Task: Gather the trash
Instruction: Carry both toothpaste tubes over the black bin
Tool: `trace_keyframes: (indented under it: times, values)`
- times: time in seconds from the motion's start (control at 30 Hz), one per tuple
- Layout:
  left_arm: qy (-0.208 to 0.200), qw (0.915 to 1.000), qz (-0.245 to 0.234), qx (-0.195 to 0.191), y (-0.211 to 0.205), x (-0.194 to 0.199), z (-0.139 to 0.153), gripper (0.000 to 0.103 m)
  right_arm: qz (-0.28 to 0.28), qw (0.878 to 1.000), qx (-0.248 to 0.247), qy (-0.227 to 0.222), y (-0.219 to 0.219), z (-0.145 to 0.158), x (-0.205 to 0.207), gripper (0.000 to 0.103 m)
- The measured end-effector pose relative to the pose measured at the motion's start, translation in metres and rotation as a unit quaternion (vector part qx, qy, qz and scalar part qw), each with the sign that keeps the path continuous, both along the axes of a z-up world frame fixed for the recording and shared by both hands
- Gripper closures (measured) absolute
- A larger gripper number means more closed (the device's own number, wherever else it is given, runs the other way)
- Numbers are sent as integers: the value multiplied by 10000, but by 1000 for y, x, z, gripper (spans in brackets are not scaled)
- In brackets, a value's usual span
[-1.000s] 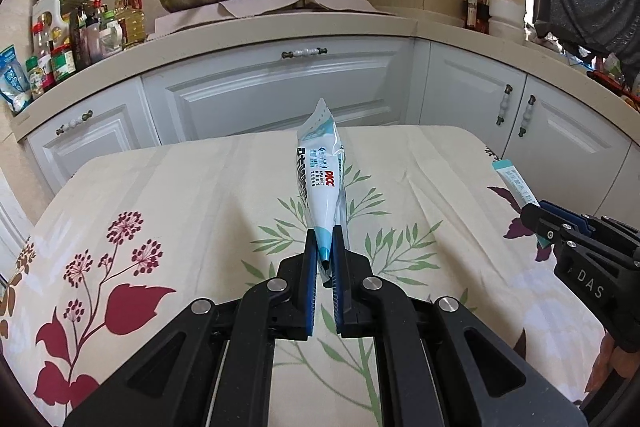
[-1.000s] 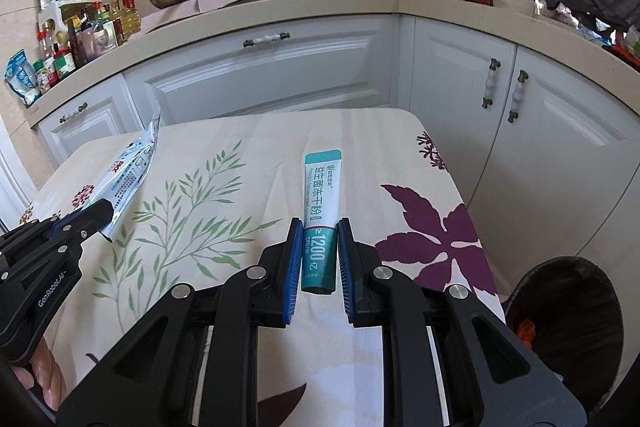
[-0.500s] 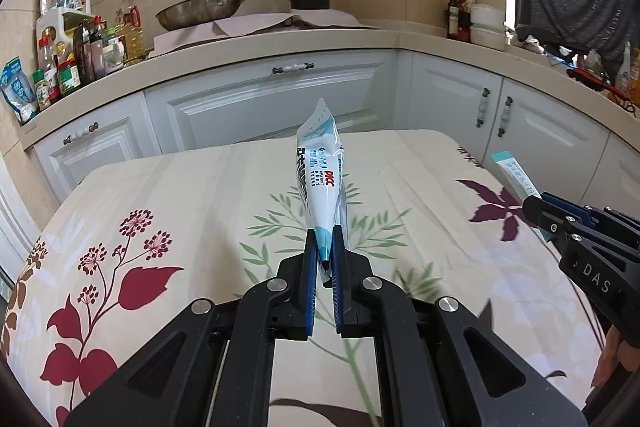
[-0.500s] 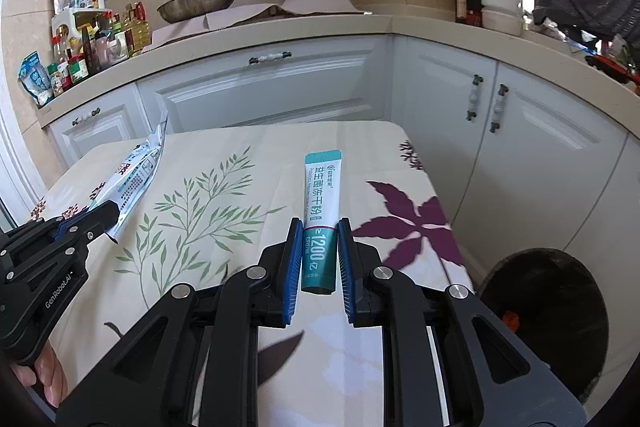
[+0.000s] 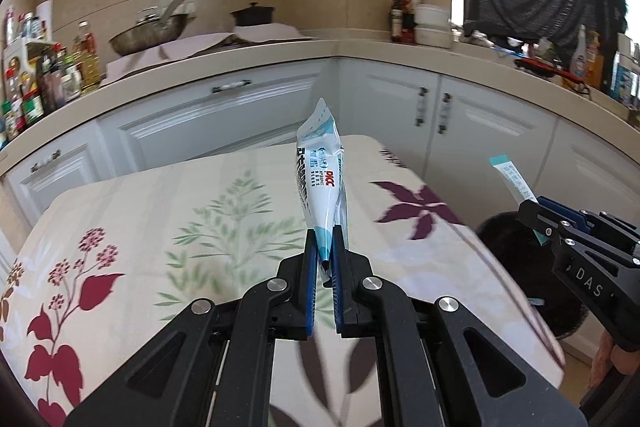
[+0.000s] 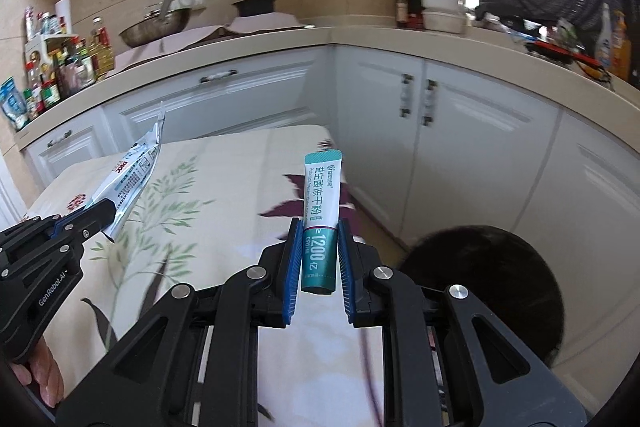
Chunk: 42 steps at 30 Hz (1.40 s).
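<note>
My left gripper is clamped on the lower tip of a white-and-blue snack wrapper, which stands nearly upright above the floral tablecloth. My right gripper is closed on the lower end of a teal-and-white sachet, held clear of the cloth at the table's right edge. A black trash bin sits on the floor just beside that edge, below and right of the sachet.
</note>
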<state>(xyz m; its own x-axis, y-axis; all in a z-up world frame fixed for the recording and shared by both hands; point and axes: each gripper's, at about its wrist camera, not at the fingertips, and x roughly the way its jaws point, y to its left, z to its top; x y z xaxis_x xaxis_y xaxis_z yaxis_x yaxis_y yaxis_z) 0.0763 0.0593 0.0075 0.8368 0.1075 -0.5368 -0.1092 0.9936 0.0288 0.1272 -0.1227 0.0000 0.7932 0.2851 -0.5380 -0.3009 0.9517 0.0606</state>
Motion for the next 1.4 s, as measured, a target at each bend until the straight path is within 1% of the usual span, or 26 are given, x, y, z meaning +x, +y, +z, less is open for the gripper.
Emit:
trace_keyframes:
  times: [0.33, 0.67, 0.97, 1.4]
  values:
    - [-17, 9978, -666, 68, -64, 7, 0, 96, -719, 9974, 6, -1, -67, -6, -8, 86]
    - [5, 9916, -1284, 174, -122, 14, -6, 96, -1276, 9918, 31, -4, -118, -11, -11, 86]
    - [-5, 9875, -1563, 207, -155, 21, -14, 96, -1553, 9879, 48, -15, -144, -14, -12, 86]
    - [53, 9849, -1722, 156, -178, 34, -21, 96, -1739, 9847, 44, 76, -161, -25, -8, 86]
